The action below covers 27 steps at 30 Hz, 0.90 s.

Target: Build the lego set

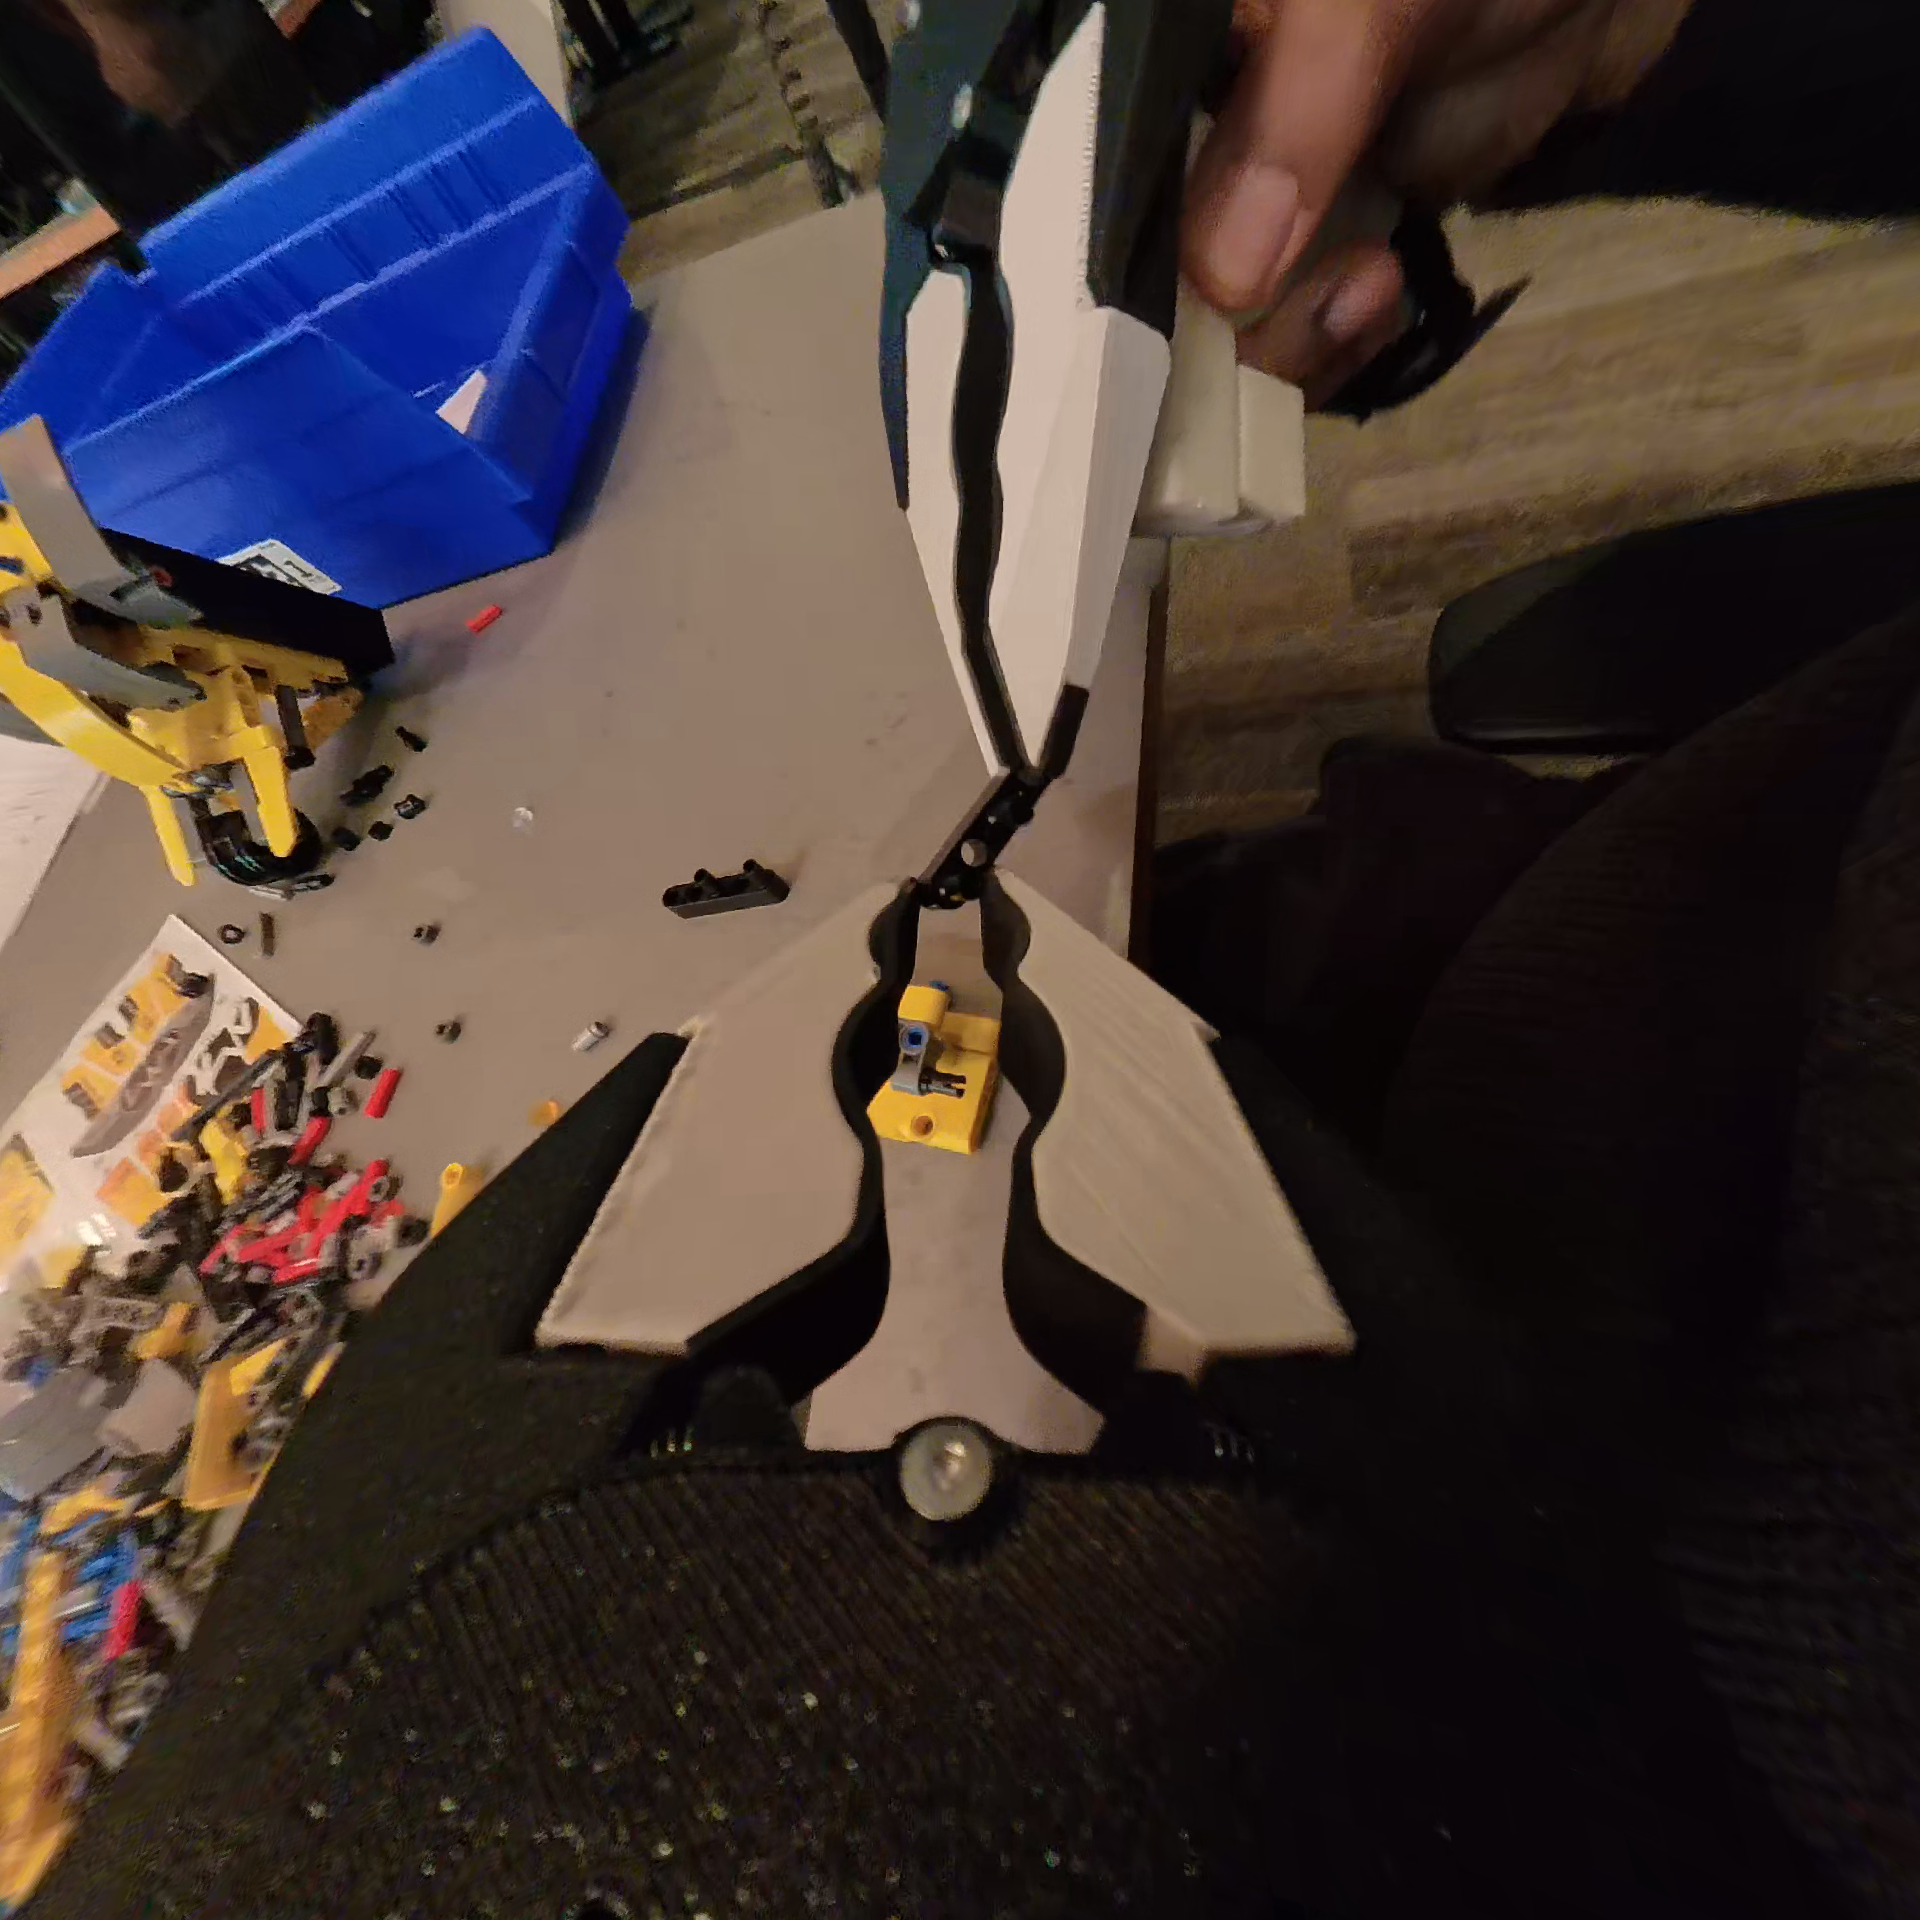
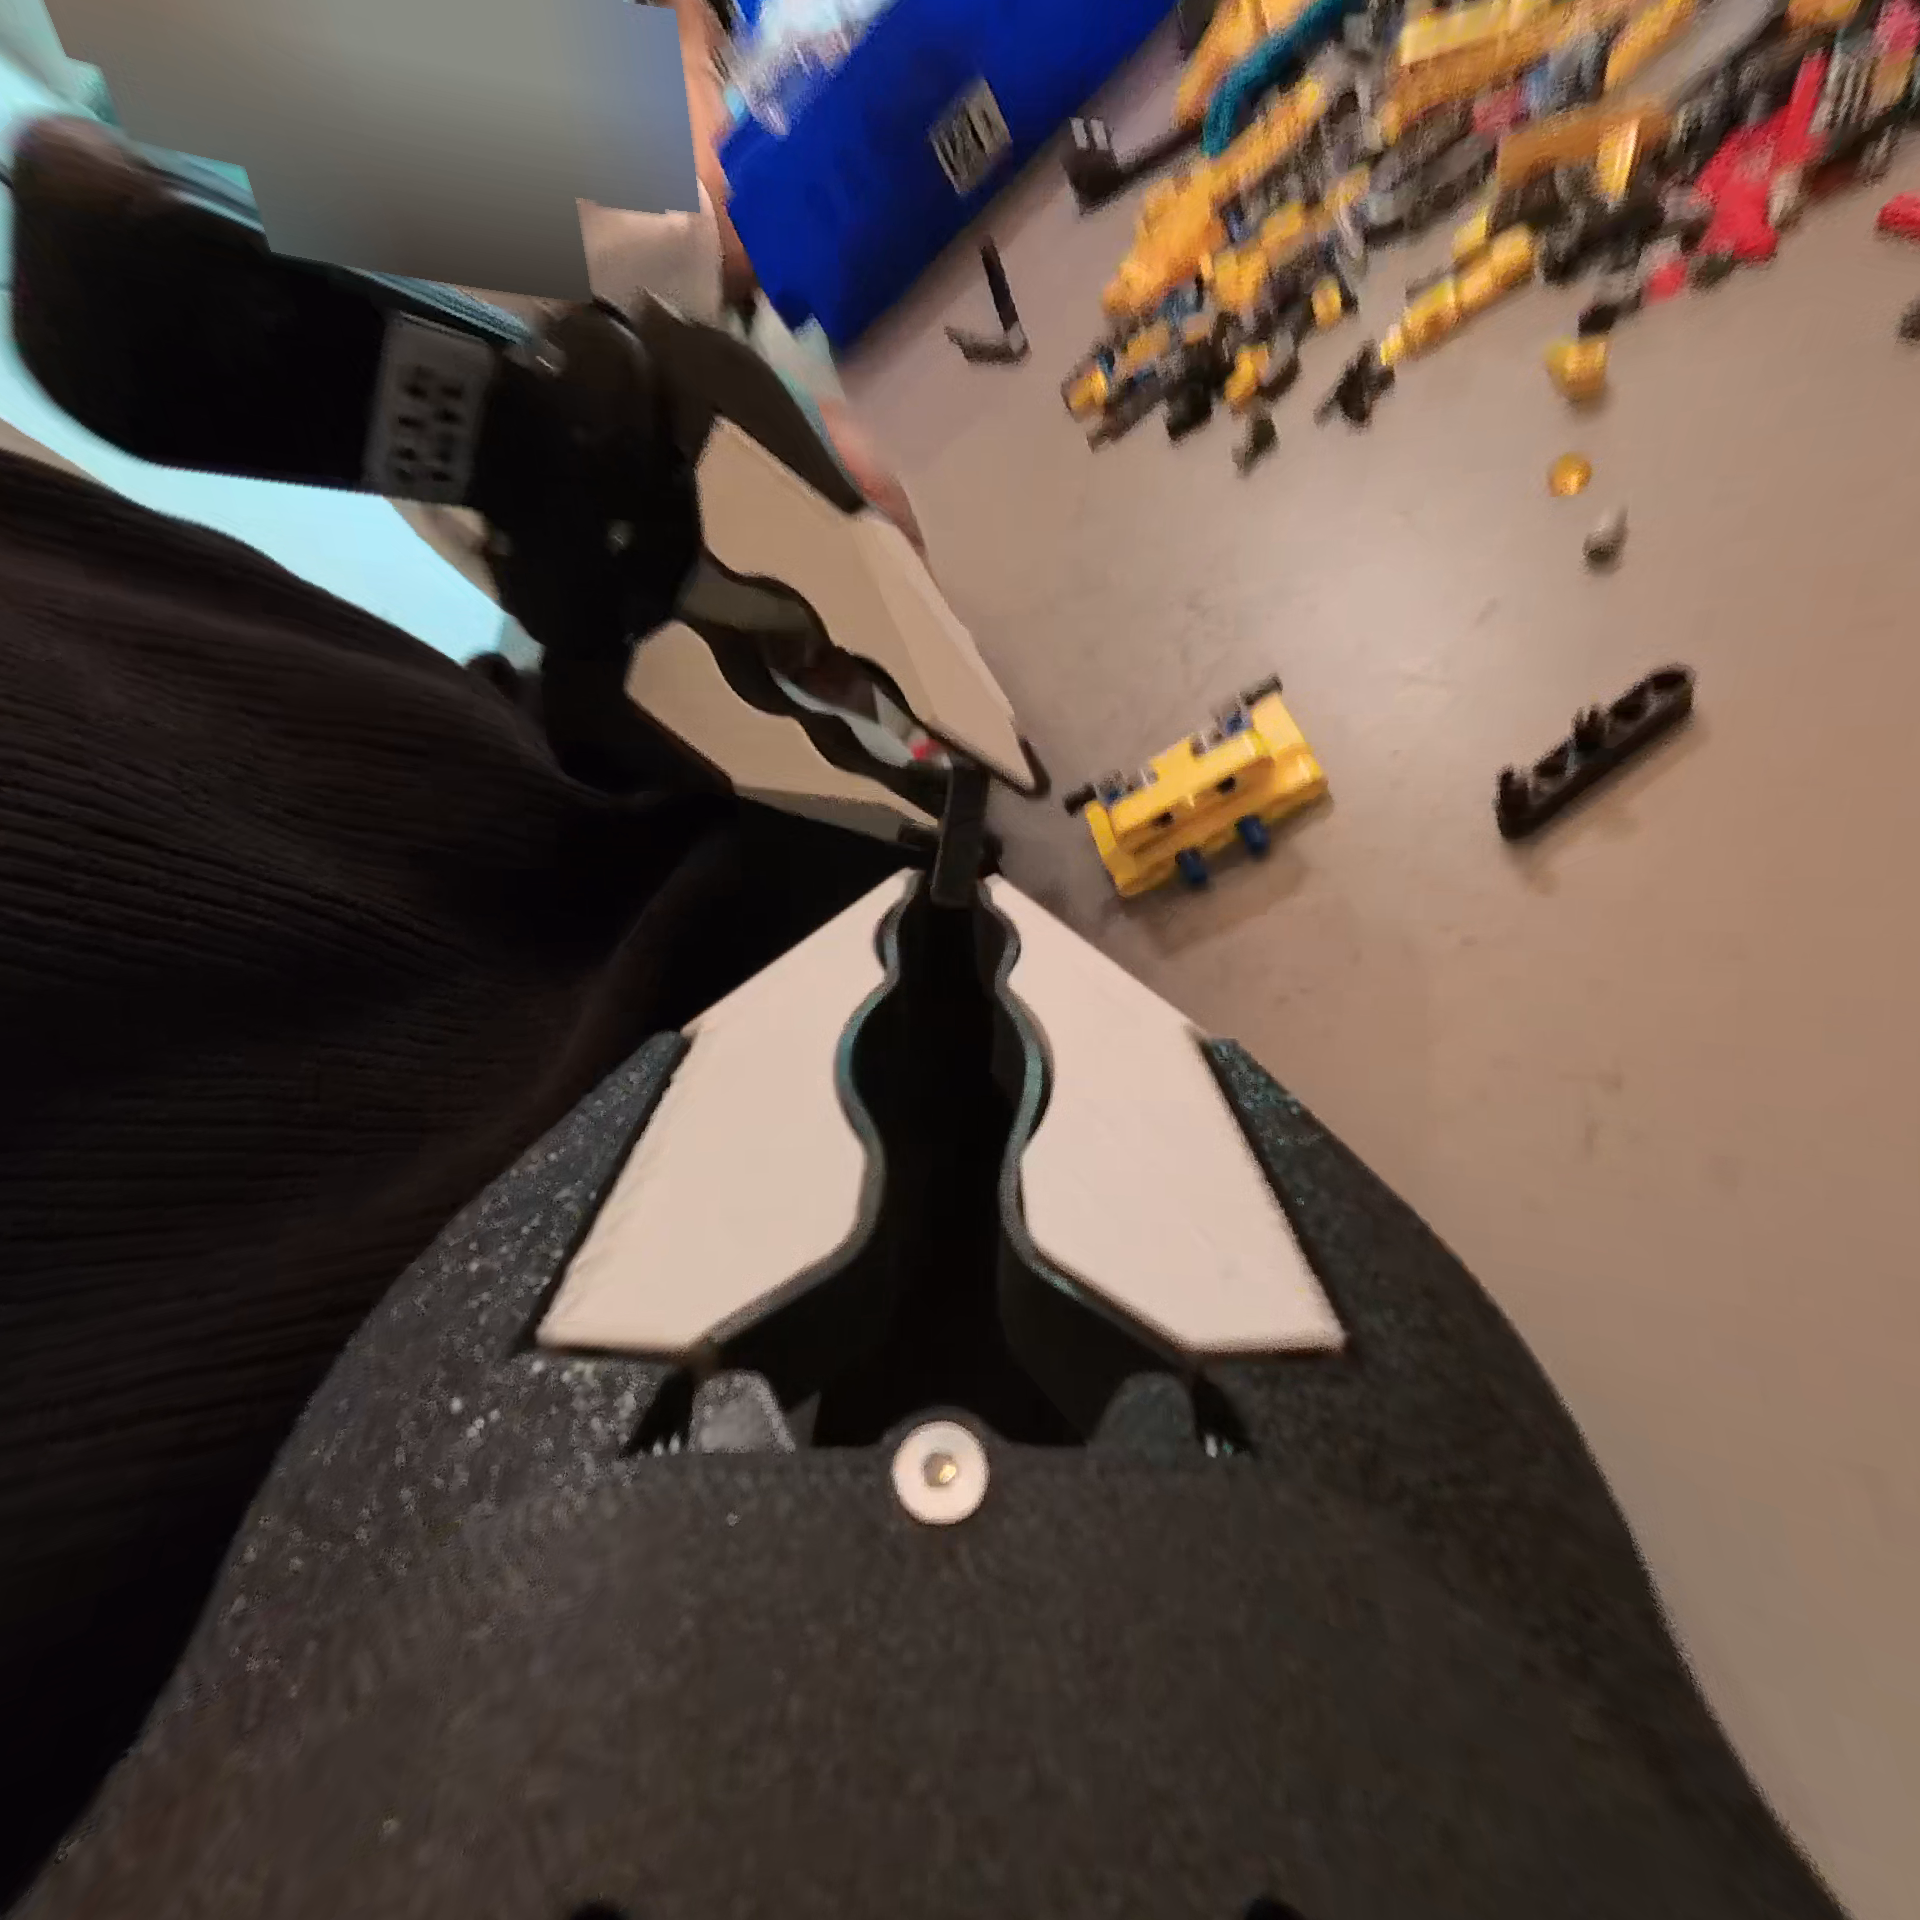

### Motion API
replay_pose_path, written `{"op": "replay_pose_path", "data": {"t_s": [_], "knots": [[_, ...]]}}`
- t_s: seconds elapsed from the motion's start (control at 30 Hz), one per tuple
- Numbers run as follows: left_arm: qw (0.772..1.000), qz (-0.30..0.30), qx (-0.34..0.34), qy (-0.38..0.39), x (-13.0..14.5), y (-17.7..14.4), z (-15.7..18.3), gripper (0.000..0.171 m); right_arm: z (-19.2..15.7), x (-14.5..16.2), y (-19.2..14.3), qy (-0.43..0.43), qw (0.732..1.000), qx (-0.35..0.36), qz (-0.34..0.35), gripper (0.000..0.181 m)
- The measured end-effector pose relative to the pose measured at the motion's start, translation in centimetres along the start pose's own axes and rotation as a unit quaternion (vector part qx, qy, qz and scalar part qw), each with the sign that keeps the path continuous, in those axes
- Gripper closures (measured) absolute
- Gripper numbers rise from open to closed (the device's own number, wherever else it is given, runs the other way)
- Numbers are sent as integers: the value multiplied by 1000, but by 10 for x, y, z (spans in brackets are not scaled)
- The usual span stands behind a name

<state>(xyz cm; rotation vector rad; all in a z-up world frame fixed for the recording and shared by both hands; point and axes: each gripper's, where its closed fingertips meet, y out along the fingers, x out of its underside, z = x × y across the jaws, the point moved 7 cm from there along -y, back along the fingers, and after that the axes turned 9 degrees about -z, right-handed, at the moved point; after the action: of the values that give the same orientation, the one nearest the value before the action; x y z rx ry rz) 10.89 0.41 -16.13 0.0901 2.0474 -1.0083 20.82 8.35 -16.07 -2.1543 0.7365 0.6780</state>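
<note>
A short black beam with holes [image 1: 974, 844] hangs in the air between my two grippers. My left gripper [image 1: 943, 896] is shut on its lower end. My right gripper [image 1: 1027, 771] comes down from above and is shut on its upper end. In the right wrist view the same beam [image 2: 961, 831] sits at my right gripper's tips [image 2: 951, 896], and the left gripper [image 2: 987, 774] meets it from the upper left. A small yellow block assembly with blue pins [image 1: 935, 1075] lies on the grey table below, also seen in the right wrist view [image 2: 1205, 808].
A second black beam [image 1: 727, 888] lies on the table [image 1: 727, 520]. A blue bin [image 1: 343, 343], a yellow model [image 1: 135, 717], an instruction booklet [image 1: 135, 1049] and a pile of loose parts [image 1: 249, 1236] are at the left. The table edge [image 1: 1143, 727] and a chair armrest [image 1: 1662, 644] are at the right.
</note>
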Motion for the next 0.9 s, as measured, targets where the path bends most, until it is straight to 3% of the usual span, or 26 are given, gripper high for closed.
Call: {"op": "replay_pose_path", "data": {"t_s": [0.13, 0.33, 0.47, 0.6, 0.73, 0.83, 0.9], "knots": [[989, 87, 67, -103, -5, -9, -3, 167, -14, -13, -13, -73, 991, -30, 107, 163], [933, 207, 190, -224, -8, -21, -12, 167, -22, -12, -7, -163, 978, 30, 126, 155], [930, 204, 207, -225, -7, -20, -8, 167, -25, -16, -5, -174, 975, 8, 136, 157], [934, 186, 217, -213, -7, -16, -3, 168, -27, -17, -2, -176, 978, -17, 107, 174], [937, 164, 223, -213, -4, -14, -1, 169, -26, -16, -1, -197, 978, 9, 73, 175], [950, 147, 175, -214, -1, -15, -6, 129, -16, -17, -5, -205, 975, 68, 54, 175], [959, 124, 141, -214, 6, -16, -9, 118, 1, -16, -7, -198, 971, 132, 24, 175]]}}
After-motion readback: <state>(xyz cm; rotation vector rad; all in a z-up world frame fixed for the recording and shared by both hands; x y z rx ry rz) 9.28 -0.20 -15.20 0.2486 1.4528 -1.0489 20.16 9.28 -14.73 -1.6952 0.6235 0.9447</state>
